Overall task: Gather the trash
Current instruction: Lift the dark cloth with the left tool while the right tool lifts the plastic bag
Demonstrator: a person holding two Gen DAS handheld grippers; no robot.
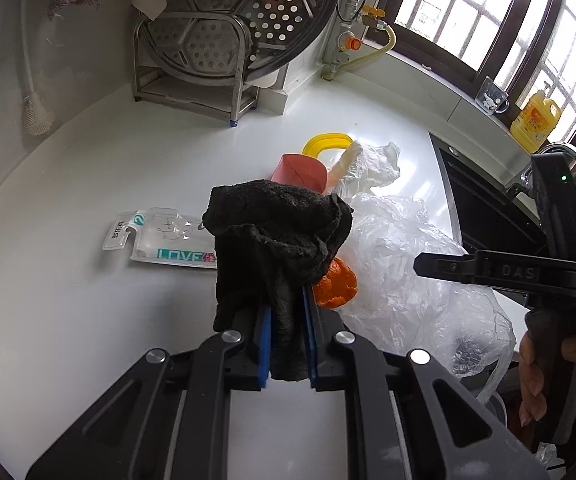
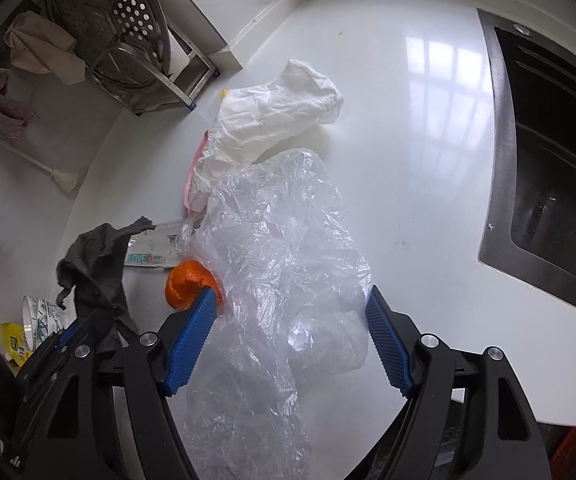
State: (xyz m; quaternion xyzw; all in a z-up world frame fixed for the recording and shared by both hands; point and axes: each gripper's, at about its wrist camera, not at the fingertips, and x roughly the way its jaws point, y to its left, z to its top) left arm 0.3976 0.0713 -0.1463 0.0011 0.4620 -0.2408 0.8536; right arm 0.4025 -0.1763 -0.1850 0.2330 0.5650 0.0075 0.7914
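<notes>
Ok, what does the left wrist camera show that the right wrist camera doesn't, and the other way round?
Only the left wrist view: the window, a yellow bottle on the sill, the yellow ring and the person's hand.
Only the right wrist view: the right gripper open over the clear plastic bag, and bowls at lower left.
Both: the left gripper shut on the dark rag, the orange peel, the white bag, the sink.

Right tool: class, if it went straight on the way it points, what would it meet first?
Most likely the clear plastic bag, which lies crumpled between the open right tool and the white counter. The orange peel sits just beside its left finger; depth is hard to judge.
</notes>
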